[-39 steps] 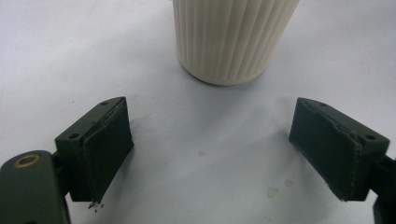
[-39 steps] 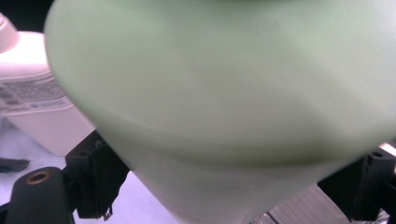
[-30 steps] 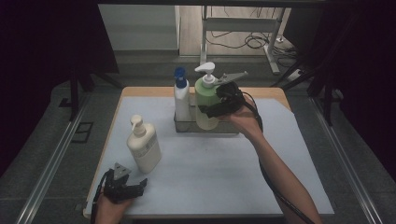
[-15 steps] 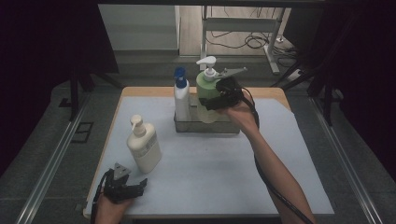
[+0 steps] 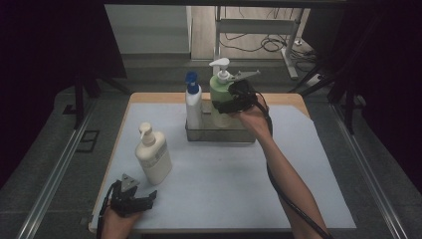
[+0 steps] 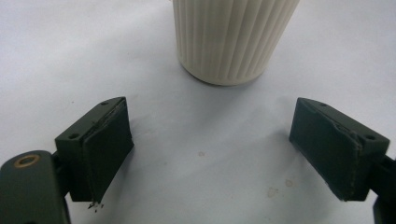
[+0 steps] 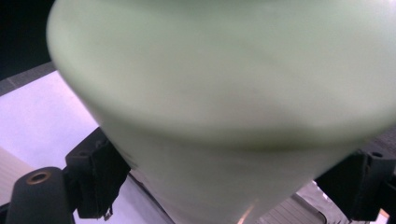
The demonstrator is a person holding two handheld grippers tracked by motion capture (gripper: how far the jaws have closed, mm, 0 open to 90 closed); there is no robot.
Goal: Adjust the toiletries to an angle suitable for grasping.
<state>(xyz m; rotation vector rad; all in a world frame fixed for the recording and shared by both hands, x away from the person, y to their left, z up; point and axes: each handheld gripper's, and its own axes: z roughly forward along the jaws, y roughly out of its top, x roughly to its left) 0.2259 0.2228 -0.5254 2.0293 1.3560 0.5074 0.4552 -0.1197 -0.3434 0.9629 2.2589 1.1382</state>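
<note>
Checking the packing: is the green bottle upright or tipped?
Upright: the green bottle stands pump-up in the metal tray, clamped by the right gripper.

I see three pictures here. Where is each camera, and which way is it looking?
High view: above the person's side, looking forward and down at the table; both forearms enter from below.
Left gripper view: rides the left gripper, looking along open jaws at the cream bottle.
Right gripper view: rides the right gripper, jaws around the green bottle.
Shared: high view also shows the cream bottle and the green bottle.
</note>
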